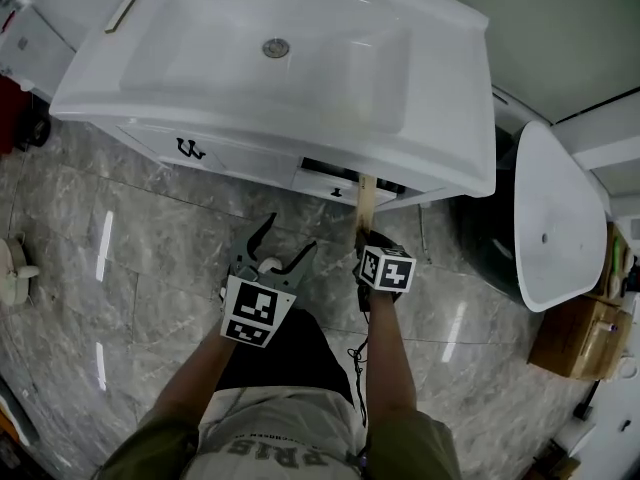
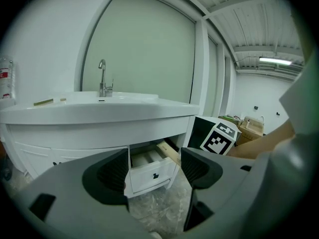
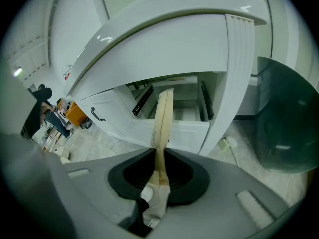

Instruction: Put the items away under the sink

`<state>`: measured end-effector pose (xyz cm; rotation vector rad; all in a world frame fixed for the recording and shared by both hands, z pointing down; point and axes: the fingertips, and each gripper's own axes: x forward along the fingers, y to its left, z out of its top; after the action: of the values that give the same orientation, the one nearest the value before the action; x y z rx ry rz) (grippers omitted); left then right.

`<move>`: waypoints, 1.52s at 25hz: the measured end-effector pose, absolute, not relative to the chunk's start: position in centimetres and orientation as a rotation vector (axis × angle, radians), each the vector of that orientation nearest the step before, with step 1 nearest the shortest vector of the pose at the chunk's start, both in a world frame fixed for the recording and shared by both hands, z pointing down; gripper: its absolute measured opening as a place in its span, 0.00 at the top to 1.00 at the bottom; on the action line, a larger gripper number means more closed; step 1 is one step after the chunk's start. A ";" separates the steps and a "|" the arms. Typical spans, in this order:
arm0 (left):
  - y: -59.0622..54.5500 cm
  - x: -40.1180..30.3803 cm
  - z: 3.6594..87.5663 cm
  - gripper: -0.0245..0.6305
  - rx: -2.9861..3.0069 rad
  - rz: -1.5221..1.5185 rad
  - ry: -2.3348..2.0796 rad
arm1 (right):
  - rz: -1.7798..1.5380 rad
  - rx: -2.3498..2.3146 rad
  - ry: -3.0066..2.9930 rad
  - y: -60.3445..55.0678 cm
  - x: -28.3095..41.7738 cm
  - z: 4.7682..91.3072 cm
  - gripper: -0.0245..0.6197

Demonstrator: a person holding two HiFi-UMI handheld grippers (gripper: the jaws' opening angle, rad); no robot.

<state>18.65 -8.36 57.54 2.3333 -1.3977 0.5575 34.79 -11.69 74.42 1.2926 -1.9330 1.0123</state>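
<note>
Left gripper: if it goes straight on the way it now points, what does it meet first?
Most likely the white front of the open drawer, centred between the left gripper's open tongs. Nothing shows before it, though depth is unclear.

Glossy grey marble floor tiles (image 1: 130, 268) fill the lower left of the head view. At the right edge stands a white oval basin (image 1: 555, 218) (a small hole near its middle), with a dark rounded container (image 1: 487, 240) just beside it. A cardboard box (image 1: 578, 340) sits at lower right.
</note>
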 end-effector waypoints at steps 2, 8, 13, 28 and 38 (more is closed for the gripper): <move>-9.0 18.8 59.0 0.48 2.331 0.546 -1.395 | 1.001 1.303 -1.952 -12.8 34.6 75.2 0.86; -10.5 19.6 62.7 0.47 2.336 0.538 -1.367 | 0.954 1.344 -1.991 -16.2 34.3 76.7 0.86; -11.4 20.0 64.7 0.47 2.339 0.546 -1.345 | 0.927 1.355 -1.993 -18.4 34.3 77.5 0.86; -13.6 19.6 68.0 0.47 2.331 0.565 -1.336 | 0.917 1.406 -1.928 -23.3 34.4 79.1 0.86; -14.6 19.3 69.0 0.47 2.334 0.570 -1.334 | 0.874 1.509 -1.967 -25.9 33.5 78.7 0.86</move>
<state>19.33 -14.63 68.99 2.3338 -1.3335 0.5702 33.53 -25.92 78.69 1.5088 -1.9667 0.8742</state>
